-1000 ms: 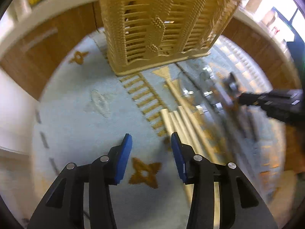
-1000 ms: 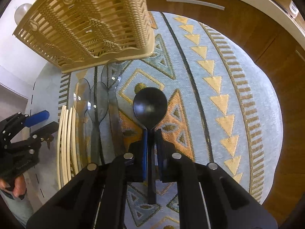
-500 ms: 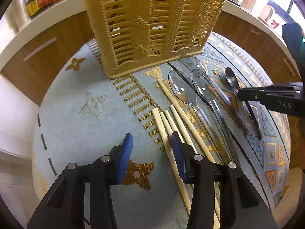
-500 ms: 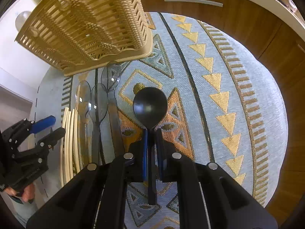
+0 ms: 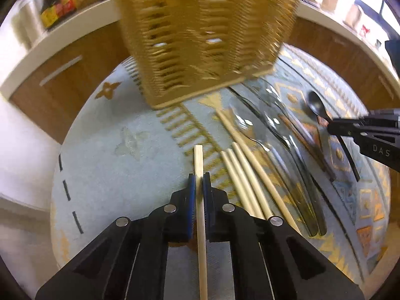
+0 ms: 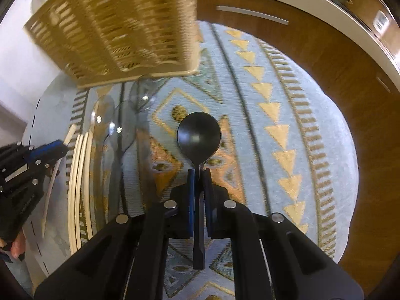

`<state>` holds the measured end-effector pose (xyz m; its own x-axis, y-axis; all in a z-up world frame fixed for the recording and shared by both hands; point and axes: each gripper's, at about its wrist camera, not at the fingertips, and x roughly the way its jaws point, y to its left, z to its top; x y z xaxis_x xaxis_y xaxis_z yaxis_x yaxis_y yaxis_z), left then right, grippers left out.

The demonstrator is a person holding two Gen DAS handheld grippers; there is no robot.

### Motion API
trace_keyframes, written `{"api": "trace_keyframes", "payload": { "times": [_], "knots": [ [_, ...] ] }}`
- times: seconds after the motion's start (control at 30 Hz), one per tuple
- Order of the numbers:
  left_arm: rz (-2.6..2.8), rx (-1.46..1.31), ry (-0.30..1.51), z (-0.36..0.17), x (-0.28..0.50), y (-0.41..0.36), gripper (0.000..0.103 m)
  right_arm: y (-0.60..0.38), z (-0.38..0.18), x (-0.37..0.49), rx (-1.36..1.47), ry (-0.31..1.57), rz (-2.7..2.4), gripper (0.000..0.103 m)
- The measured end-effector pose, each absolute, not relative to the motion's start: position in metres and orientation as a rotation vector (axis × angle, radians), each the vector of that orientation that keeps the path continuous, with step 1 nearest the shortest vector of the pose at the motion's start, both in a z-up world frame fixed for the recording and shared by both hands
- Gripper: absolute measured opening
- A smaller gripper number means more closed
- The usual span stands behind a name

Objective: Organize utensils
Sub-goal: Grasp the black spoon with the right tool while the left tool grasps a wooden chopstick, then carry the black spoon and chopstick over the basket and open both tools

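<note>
Between the blue pads of the left tongs sits a single pale wooden chopstick, pinched near its blunt end, its shaft running back under the black arms. Just to its right the other chopsticks lie side by side on the patterned blue-and-gold cloth covering the round desk. Beyond them lie clear plastic spoons, bowls pointing toward the tan woven utensil basket, which stands at the far side of the cloth and fills the top of the left view — blurred, so its compartments cannot be made out.

The right tongs are clamped on the neck of a black plastic spoon; its bowl juts forward past the pads and its handle runs back between the arms. From the left camera that spoon shows at the right edge, held clear of the cloth, apart from the clear spoons.

Seen from the right wrist, the basket stands ahead and to the left, the clear spoons just before its base. The left tongs show at the left edge with a bit of the person's hand below.

Around the desk runs brown wood cabinetry with a white counter edge, and dark bottles stand on it at upper left.
</note>
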<state>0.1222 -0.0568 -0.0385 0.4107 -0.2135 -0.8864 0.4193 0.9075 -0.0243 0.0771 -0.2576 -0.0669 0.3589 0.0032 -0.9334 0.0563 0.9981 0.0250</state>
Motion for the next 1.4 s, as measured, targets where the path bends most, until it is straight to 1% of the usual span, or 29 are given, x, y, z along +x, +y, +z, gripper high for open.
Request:
{"api": "trace_keyframes", "payload": {
  "times": [0.2, 0.27, 0.3, 0.33, 0.37, 0.43, 0.5, 0.6, 0.7, 0.8, 0.93, 1.27, 1.3, 1.33, 1.4],
  "knots": [
    [-0.397, 0.123, 1.119, -0.039, 0.134, -0.032, 0.004, -0.282, -0.072, 0.079, 0.164, 1.239, -0.038, 0.006],
    [-0.403, 0.128, 1.135, -0.038, 0.136, -0.032, 0.007, -0.282, -0.071, 0.079, 0.163, 1.247, -0.033, 0.007],
    [-0.422, 0.125, 1.154, -0.038, 0.140, -0.032, 0.009, -0.282, -0.070, 0.080, 0.160, 1.255, -0.024, 0.010],
    [-0.441, 0.118, 1.169, -0.039, 0.142, -0.033, 0.016, -0.282, -0.070, 0.083, 0.161, 1.265, -0.010, 0.014],
    [-0.466, 0.104, 1.190, -0.039, 0.146, -0.032, 0.019, -0.282, -0.069, 0.085, 0.165, 1.274, 0.000, 0.017],
    [-0.506, 0.097, 1.225, -0.038, 0.153, -0.032, 0.024, -0.285, -0.067, 0.094, 0.169, 1.284, 0.013, 0.031],
    [-0.521, 0.109, 1.247, -0.039, 0.158, -0.032, 0.024, -0.289, -0.064, 0.102, 0.153, 1.272, 0.003, 0.040],
    [-0.519, 0.153, 1.269, -0.039, 0.167, -0.033, 0.019, -0.295, -0.060, 0.115, 0.172, 1.269, -0.012, 0.040],
    [-0.531, 0.222, 1.291, -0.039, 0.173, -0.042, 0.019, -0.306, -0.063, 0.128, 0.229, 1.295, -0.008, 0.041],
    [-0.527, 0.260, 1.305, -0.038, 0.174, -0.046, 0.018, -0.306, -0.061, 0.136, 0.208, 1.296, -0.012, 0.040],
    [-0.504, 0.287, 1.311, -0.038, 0.174, -0.051, 0.012, -0.297, -0.057, 0.145, 0.153, 1.308, -0.021, 0.040],
    [-0.500, 0.356, 1.313, -0.039, 0.182, -0.067, 0.011, -0.267, -0.056, 0.157, 0.071, 1.345, -0.012, 0.040],
    [-0.492, 0.376, 1.302, -0.039, 0.180, -0.070, 0.009, -0.260, -0.058, 0.156, 0.060, 1.345, -0.010, 0.039],
    [-0.484, 0.391, 1.292, -0.039, 0.180, -0.074, 0.006, -0.257, -0.056, 0.156, 0.043, 1.338, -0.024, 0.034],
    [-0.476, 0.392, 1.270, -0.038, 0.178, -0.076, 0.005, -0.251, -0.058, 0.157, 0.030, 1.319, -0.011, 0.034]
  ]
}}
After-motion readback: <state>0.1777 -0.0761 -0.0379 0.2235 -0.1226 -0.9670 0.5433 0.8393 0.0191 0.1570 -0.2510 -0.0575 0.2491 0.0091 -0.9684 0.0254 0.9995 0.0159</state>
